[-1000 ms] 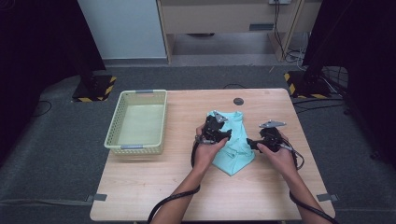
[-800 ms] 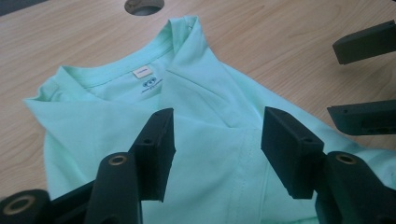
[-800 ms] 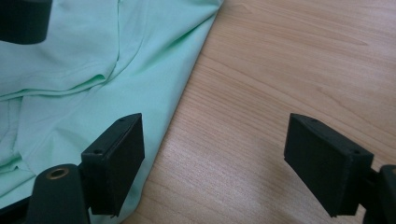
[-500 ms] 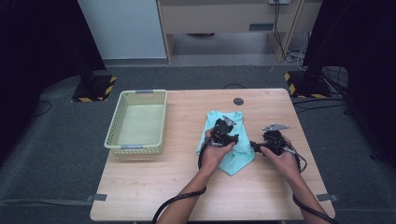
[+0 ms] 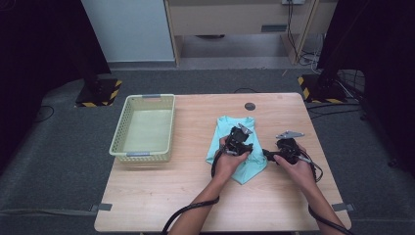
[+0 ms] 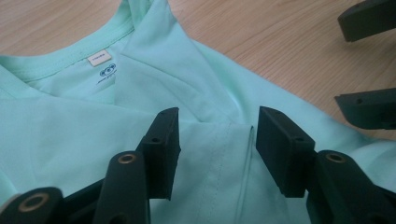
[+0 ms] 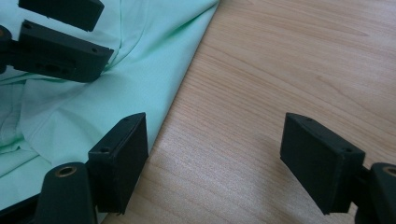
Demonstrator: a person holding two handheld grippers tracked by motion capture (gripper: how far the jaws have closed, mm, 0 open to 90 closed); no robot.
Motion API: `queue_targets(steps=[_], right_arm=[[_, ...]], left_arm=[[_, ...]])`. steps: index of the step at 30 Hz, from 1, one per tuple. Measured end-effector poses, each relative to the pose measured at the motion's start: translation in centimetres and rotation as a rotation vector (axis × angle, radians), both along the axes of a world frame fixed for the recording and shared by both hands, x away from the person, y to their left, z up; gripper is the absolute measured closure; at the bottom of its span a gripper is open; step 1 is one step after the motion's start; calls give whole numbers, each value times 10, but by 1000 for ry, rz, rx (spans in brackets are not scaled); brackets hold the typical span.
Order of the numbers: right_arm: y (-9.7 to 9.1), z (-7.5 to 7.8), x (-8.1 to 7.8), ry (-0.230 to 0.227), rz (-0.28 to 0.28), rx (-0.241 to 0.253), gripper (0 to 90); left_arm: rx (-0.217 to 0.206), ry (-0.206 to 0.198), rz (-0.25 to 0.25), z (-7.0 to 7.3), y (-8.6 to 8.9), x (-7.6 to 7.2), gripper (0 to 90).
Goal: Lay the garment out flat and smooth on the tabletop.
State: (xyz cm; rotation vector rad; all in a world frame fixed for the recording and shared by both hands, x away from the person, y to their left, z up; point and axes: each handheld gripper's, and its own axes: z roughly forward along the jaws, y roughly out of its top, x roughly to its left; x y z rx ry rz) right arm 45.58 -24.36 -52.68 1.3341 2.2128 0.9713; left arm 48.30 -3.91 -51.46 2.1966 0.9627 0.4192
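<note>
A mint-green T-shirt (image 5: 230, 128) lies folded on the wooden table (image 5: 195, 196), collar at the far end. My left gripper (image 5: 241, 138) hovers low over its middle. In the left gripper view the jaws (image 6: 215, 126) stand apart over a folded seam of the shirt (image 6: 70, 130), pads off the cloth; they have just been closing. My right gripper (image 5: 268, 154) sits at the shirt's right edge. Its jaws (image 7: 215, 123) are wide apart over bare wood, one beside the shirt's (image 7: 140, 56) hem, after closing a little.
A pale green plastic basket (image 5: 142, 154) stands at the table's left. A small black disc (image 5: 250, 105) lies near the far edge. The shirt's neck label (image 6: 99, 57) faces up. Dark carpet surrounds the table.
My left gripper has shifted right and lower, from the shirt's left side to above its middle. The right gripper has stayed almost still.
</note>
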Motion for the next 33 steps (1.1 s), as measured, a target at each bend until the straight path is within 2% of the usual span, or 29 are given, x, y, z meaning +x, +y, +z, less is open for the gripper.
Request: queue_targets(steps=[4,5,8,10,11,14,17,25,30,33], right_arm=[[-2,1,0,0,-3,6,232],[-2,1,-1,-2,-1,7,232],[-2,2,-1,-5,-2,11,232],[-2,3,-1,-4,-3,12,232],[-2,4,0,-7,-4,12,232],[1,5,2,-8,-2,8,232],[5,7,3,-4,1,10,232],[32,17,11,-11,56,-15,273],[50,19,13,-17,107,-33,340],[60,22,15,-19,142,-34,422]], left_arm=[[20,0,-5,-3,0,1,557],[30,-3,-11,-3,0,1,646],[37,-11,-7,-2,3,0,814],[25,-27,-6,1,7,-3,814],[18,-33,-2,3,9,-4,855],[-4,-51,20,9,21,-7,862],[-9,-54,35,12,28,-8,862],[-33,-83,96,28,70,-14,861],[-31,-84,122,31,90,-16,861],[-23,-86,134,33,99,-17,861]])
